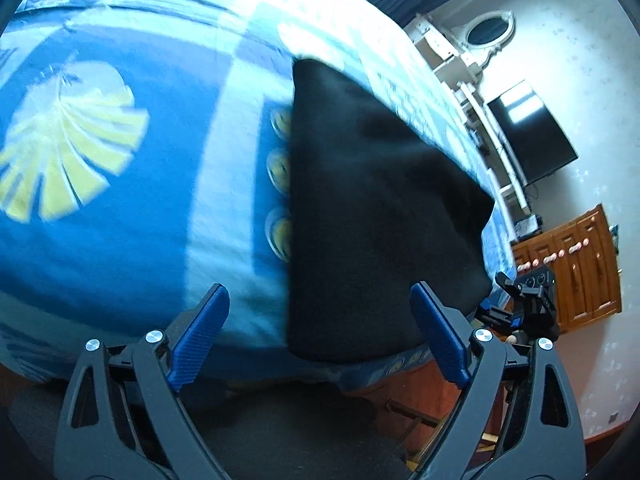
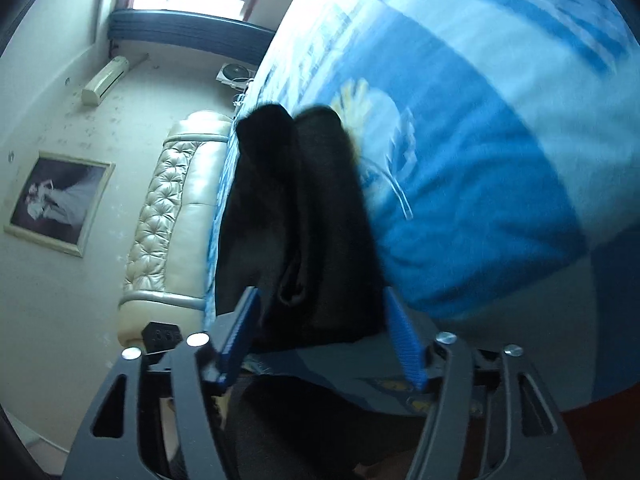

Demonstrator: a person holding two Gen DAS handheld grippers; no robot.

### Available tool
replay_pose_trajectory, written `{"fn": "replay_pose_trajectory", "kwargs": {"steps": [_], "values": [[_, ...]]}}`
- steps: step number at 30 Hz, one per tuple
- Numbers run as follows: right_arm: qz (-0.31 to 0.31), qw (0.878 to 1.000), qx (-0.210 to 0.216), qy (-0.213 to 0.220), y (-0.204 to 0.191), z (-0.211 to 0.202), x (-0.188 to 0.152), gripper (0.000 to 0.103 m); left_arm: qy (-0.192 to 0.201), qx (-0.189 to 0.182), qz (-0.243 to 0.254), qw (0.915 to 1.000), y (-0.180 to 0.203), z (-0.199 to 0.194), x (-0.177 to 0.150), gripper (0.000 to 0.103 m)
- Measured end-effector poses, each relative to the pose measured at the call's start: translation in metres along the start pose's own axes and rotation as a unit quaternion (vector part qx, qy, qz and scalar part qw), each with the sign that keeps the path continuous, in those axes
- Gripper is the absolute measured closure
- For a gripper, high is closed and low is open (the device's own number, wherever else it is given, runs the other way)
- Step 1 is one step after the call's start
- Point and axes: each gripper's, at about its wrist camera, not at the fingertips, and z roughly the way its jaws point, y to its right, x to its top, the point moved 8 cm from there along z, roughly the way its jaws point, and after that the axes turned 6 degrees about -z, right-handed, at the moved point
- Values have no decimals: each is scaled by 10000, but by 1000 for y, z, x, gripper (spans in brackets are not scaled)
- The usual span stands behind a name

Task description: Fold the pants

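1. While both cameras look across the same bed, the black, soft-fabric pants [image 1: 372, 216] lie on the blue and pale-blue patterned bedspread [image 1: 160, 208], close to its near edge.
2. In the left wrist view the pants appear as one broad dark slab, wide at the near end and narrowing toward the far end, with a row of round yellow motifs on the bedspread just beside their left edge.
3. In the right wrist view the pants [image 2: 296, 220] show two rounded ends side by side at the far end, with a fold or crease in the cloth near the tongs.
4. The left gripper [image 1: 320, 300], black-framed with blue ribbed pads, stands with its jaws wide apart and holds nothing; its right finger [image 1: 438, 332] sits near the lower right corner of the pants, though contact cannot be judged.
5. The right gripper [image 2: 320, 304] also has its jaws spread, and the near end of the pants lies between the two blue pads; whether either pad touches the cloth cannot be told through the blur.
6. The right gripper [image 1: 524, 304] is visible in the left view, just beyond the pants' right corner.
7. A cream tufted leather headboard [image 2: 172, 200] lies beyond the bed, with a framed picture [image 2: 60, 200] on the wall near it.
8. A dark flat screen [image 1: 532, 136] and a brown wooden cabinet [image 1: 576, 268] line the wall on the other side.
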Motion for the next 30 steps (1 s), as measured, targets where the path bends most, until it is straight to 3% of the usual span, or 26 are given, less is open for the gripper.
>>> {"fn": "replay_pose_trajectory", "kwargs": {"steps": [6, 11, 18, 20, 21, 22, 25, 26, 27, 30], "values": [[-77, 9998, 1, 170, -2, 21, 51, 29, -110, -55, -126, 9998, -8, 25, 55, 12], [-80, 9999, 38, 94, -2, 46, 80, 29, -240, -446, -506, 9974, -7, 55, 93, 12], [-133, 9998, 92, -73, -6, 62, 89, 27, -434, -528, -384, 9969, 12, 87, 102, 12], [-253, 9996, 10, -141, -8, 64, 87, 31, -458, -454, -304, 9975, 15, 92, 102, 12], [-367, 9989, -192, -221, -8, 67, 84, 45, -461, -400, -276, 9978, 15, 93, 102, 12], [-392, 9983, -332, -283, -6, 70, 82, 54, -475, -331, -243, 9980, 15, 94, 101, 13], [-290, 9989, -277, -240, 0, 68, 80, 64, -478, 84, 31, 9988, 14, 97, 100, 30], [-276, 9991, -246, -205, 1, 66, 79, 64, -508, 178, 166, 9984, 18, 98, 99, 45], [-285, 9991, -249, -175, 1, 66, 78, 65, -550, 191, 221, 9981, 21, 100, 98, 53], [-259, 9993, -273, -75, 0, 63, 76, 66, -509, 411, 272, 9975, 23, 100, 99, 58]]}}
